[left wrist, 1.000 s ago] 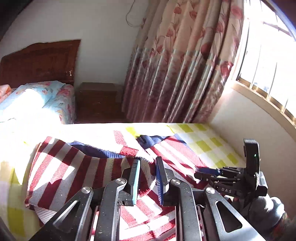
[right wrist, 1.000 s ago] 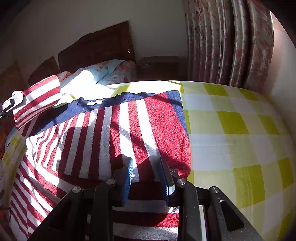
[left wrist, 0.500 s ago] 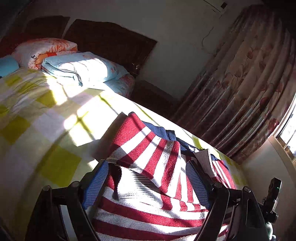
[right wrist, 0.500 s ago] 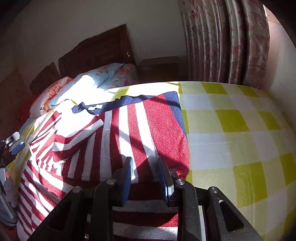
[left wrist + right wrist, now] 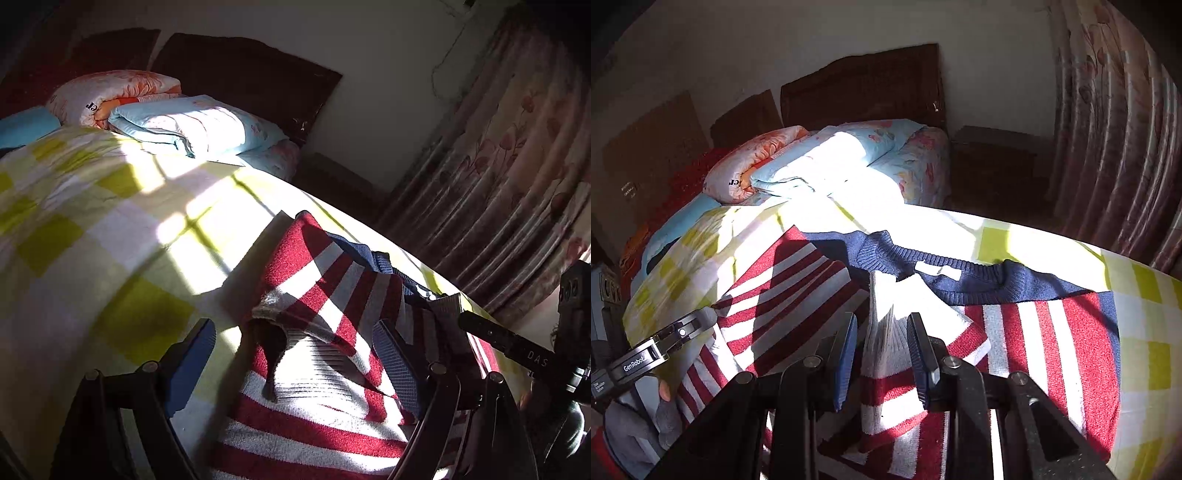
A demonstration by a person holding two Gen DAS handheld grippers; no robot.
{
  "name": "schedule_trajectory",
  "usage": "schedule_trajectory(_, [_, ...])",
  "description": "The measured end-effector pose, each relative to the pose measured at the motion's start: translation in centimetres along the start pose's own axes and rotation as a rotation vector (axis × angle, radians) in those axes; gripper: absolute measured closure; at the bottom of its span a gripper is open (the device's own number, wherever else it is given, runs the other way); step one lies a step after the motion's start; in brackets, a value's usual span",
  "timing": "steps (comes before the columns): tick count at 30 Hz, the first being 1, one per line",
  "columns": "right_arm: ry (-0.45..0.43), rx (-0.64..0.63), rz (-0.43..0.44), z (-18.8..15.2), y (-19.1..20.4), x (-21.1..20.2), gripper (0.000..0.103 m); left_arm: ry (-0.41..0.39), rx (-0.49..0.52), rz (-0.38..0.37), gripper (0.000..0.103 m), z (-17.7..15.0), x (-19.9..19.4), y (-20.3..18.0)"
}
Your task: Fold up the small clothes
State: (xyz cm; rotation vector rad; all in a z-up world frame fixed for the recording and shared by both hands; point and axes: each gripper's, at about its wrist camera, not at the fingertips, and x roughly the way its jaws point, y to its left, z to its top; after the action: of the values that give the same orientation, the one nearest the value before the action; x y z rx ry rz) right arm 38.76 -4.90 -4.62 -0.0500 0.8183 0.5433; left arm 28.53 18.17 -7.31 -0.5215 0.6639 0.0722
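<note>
A red-and-white striped sweater [image 5: 1052, 343] with a navy collar [image 5: 960, 280] lies on the yellow checked bed cover [image 5: 110, 258]. Its left sleeve [image 5: 321, 295] is folded over the body. My left gripper [image 5: 295, 354] is open wide and empty, its jaws either side of the sleeve cuff. My right gripper [image 5: 882, 354] is shut on a raised fold of the sweater [image 5: 886, 343], the striped cloth standing up between its blue pads. The right gripper also shows in the left wrist view [image 5: 517, 343], and the left one in the right wrist view [image 5: 657, 354].
Folded quilts and pillows [image 5: 184, 125] lie at the head of the bed by a dark wooden headboard [image 5: 864, 85]. A dark nightstand [image 5: 997, 162] and floral curtains [image 5: 1115, 129] stand to the right. Strong sunlight falls across the bed.
My left gripper let go of the sleeve after laying it over the body and opened wide. My right gripper moved from the sweater's hem to the middle and holds a fold there.
</note>
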Motion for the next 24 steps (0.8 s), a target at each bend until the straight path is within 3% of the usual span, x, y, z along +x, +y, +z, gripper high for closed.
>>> schedule_trajectory(4, [0.081,-0.027,-0.068,0.2,0.9,3.8,0.075,0.005,-0.014,-0.009,0.0,0.1,-0.1,0.3])
schedule_trajectory(5, [0.062,-0.034,-0.09,0.0,0.7,3.7,0.083,0.006,-0.017,-0.012,0.0,0.1,-0.1,0.4])
schedule_trajectory(6, [0.035,-0.031,-0.099,-0.2,0.4,3.0,0.094,0.008,-0.021,-0.014,0.0,0.1,0.0,0.4])
schedule_trajectory(9, [-0.158,0.02,-0.125,-1.6,-1.2,-2.5,0.095,0.015,-0.039,-0.011,0.0,0.1,0.1,0.7])
schedule_trajectory(13, [-0.287,0.195,-0.092,-5.1,-5.0,-9.7,0.095,0.019,-0.052,-0.008,0.0,0.1,0.1,0.9])
schedule_trajectory(17, [-0.221,0.386,-0.115,-9.9,-9.8,-10.2,0.091,0.022,-0.04,-0.003,0.0,0.1,0.2,0.7])
schedule_trajectory(20, [-0.118,0.526,-0.052,-12.1,-11.8,-8.4,0.091,0.02,-0.037,-0.002,0.0,0.0,0.2,0.7])
schedule_trajectory(24, [-0.146,0.514,-0.047,-11.7,-11.5,-8.6,0.082,0.024,-0.037,0.002,0.0,0.1,0.3,0.7])
